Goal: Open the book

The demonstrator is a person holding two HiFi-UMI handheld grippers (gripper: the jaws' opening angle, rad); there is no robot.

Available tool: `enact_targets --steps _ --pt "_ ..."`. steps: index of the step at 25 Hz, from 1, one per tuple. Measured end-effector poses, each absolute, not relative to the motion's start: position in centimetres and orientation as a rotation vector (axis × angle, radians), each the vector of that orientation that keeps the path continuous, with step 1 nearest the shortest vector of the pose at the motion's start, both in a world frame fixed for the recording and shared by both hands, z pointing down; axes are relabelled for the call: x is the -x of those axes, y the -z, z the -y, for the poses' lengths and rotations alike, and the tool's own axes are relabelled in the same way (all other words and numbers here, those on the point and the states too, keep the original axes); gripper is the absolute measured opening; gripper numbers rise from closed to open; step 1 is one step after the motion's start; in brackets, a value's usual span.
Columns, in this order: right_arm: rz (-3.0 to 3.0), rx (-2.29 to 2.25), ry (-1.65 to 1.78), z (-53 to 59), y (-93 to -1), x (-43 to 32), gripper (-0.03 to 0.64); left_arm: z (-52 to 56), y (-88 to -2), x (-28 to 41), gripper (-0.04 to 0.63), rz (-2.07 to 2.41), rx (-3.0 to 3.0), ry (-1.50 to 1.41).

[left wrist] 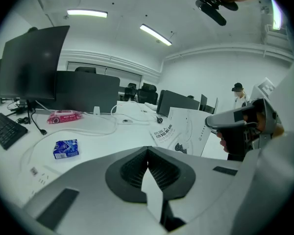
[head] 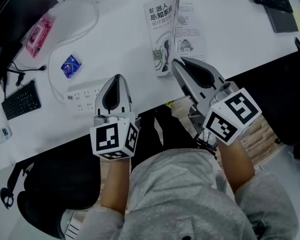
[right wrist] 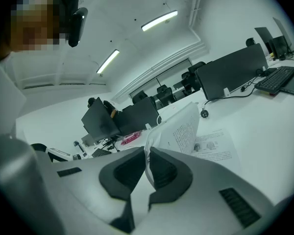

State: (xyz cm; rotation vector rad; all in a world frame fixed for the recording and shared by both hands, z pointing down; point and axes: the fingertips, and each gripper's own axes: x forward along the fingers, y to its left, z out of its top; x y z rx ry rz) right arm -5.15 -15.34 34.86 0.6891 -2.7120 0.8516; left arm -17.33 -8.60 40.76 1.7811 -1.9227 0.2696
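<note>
Right gripper (head: 176,63) is clenched on the near edge of the book's (head: 162,19) front cover, holding it raised off the printed page. The book lies just ahead of its jaws on the white desk (head: 230,39). Left gripper (head: 118,77) is squeezed together with nothing in it, the book ahead to its right and a power strip (head: 82,95) beside it.

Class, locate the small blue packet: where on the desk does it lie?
In the head view the blue packet lies left of centre on the desk, between the pink pack above and the power strip below, left of the book.
</note>
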Motion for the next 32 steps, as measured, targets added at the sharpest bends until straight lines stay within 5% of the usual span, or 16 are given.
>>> enact_targets --steps 32 --pt "2.499 -0.321 -0.943 9.1 -45.1 20.2 0.045 3.9 -40.9 26.1 0.011 2.054 -1.553 -0.166"
